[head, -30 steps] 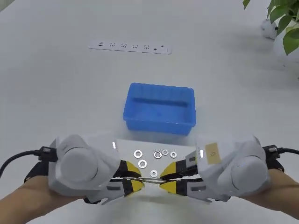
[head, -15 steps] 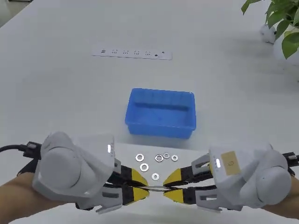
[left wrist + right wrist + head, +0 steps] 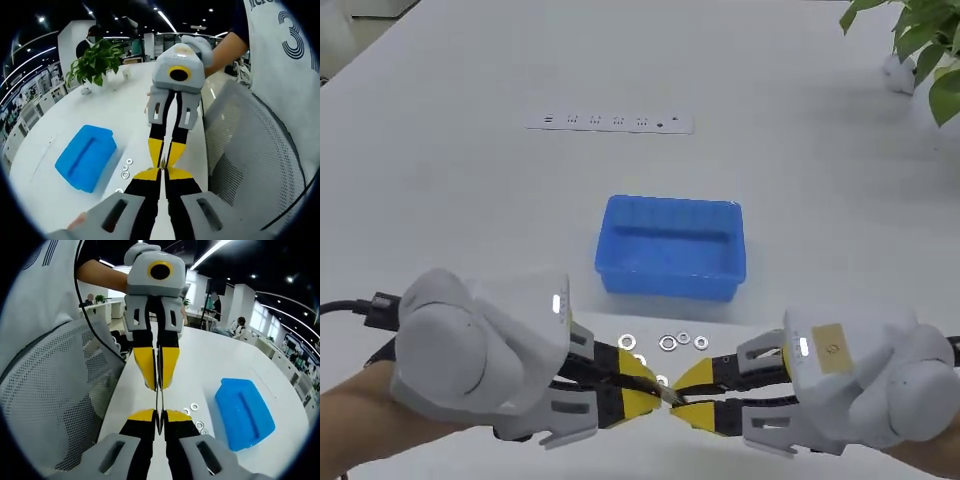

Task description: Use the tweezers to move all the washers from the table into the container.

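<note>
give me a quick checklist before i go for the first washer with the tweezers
1. Tweezers gripped: ok, the left tongs and right tongs are both shut on them, tip to tip.
2. Tweezers' working end free: not ok, they are clamped between the two tongs.
3. Which end pinches: cannot tell.
4. Washers located: ok, a small cluster lies loose on the table just beyond the tongs.
5. Container ready: ok, upright, open, beyond the washers, no washers in it.
</note>
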